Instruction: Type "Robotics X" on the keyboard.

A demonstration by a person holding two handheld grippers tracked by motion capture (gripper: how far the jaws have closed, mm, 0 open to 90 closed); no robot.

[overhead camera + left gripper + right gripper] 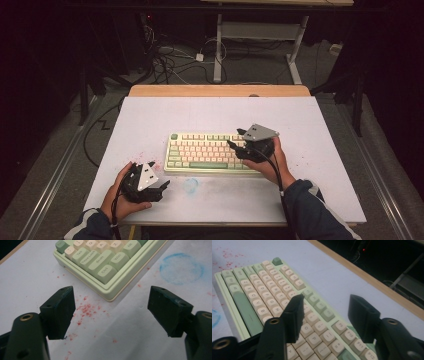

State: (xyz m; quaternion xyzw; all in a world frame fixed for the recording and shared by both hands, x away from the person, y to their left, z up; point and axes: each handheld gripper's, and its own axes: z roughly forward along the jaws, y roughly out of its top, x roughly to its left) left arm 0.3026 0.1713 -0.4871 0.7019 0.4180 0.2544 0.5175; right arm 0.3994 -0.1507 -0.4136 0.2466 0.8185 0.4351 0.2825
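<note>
1. Two grippers work at one keyboard (210,151), which lies mid-table (150,115).
2. Right gripper (234,138): jaws apart, empty, above the right-hand keys. Judged: one key press is complete; whether more are left cannot be told.
3. Left gripper (165,186): jaws wide apart, empty, off the keyboard's near-left corner.
4. Keyboard long axis runs left-right; the space bar faces the person.

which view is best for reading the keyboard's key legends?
Left gripper view: the keyboard corner is close and sharp, with Tab, Caps Lock, Shift, Ctrl, Win and Alt readable. Right gripper view shows far more keys, letters mostly legible but dimmer and partly behind the jaws. High view shows the whole keyboard, too small to read.
</note>
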